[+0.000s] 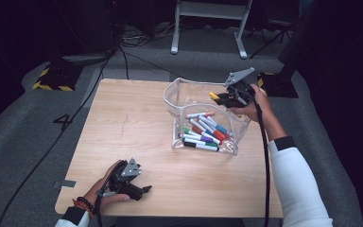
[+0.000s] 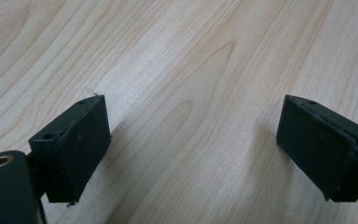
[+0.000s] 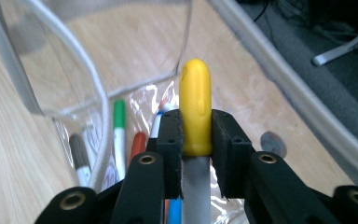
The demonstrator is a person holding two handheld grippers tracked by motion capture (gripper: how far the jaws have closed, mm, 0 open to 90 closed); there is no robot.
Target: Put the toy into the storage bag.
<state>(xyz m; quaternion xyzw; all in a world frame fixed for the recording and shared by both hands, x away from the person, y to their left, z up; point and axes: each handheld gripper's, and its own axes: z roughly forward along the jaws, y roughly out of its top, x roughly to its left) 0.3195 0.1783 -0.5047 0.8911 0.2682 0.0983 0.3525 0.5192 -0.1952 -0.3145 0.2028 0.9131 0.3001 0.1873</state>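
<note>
Though most of its grey barrel is hidden behind the jaws, the yellow-capped marker (image 3: pixel 195 109) sits clamped in the right gripper (image 3: pixel 196 135), cap poking out past the tips. It hangs over the open top of the clear pouch (image 1: pixel 176 101), at the pouch's right rim, with other markers (image 1: pixel 203 132) lying inside. Colours of some are hard to tell. Left gripper (image 1: pixel 144 189) rests on the wooden table (image 1: pixel 127 118), jaws wide apart, holding nothing.
</note>
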